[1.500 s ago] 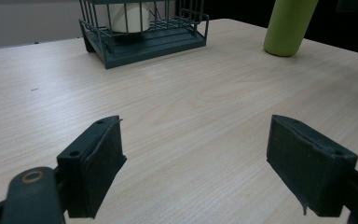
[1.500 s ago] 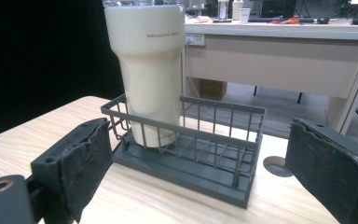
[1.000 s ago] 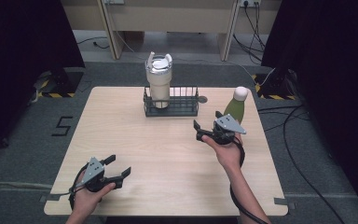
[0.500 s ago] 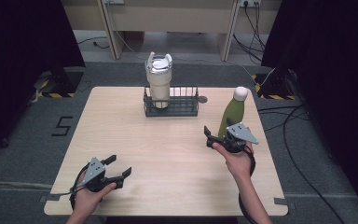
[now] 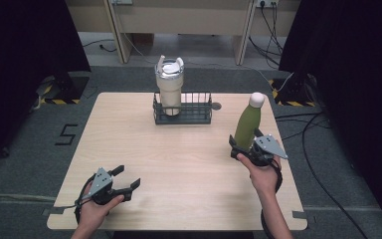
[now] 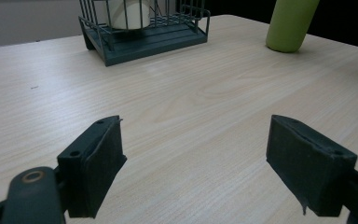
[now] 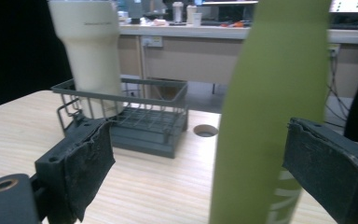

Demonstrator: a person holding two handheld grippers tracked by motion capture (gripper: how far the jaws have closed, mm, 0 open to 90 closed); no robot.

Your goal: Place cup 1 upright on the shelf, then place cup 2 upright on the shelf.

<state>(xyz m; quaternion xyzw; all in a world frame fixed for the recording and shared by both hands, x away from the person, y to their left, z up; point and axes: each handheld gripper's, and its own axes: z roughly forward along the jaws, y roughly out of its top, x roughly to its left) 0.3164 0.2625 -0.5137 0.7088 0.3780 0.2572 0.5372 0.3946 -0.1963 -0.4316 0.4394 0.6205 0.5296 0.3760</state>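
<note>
High view looks down on a pale wooden table (image 5: 179,164) with a dark wire basket (image 5: 183,107) at its far edge as the landmark. A cream tumbler (image 5: 169,85) with a lid stands upright in the basket's left half; the right half is empty. To the right of the basket and nearer the person, a green bottle (image 5: 247,124) with a pale cap stands upright on the table. The right gripper (image 5: 251,148) sits low at the bottle's base, its jaws set wide on either side of the body; in the right gripper view a gap shows beside the left pad, so it seems poised to clamp rather than gripping. Likely the bottle is meant for the basket's free half. The left gripper (image 5: 122,179) rests well in front of the basket to the left, jaws wide apart and holding nothing.
</note>
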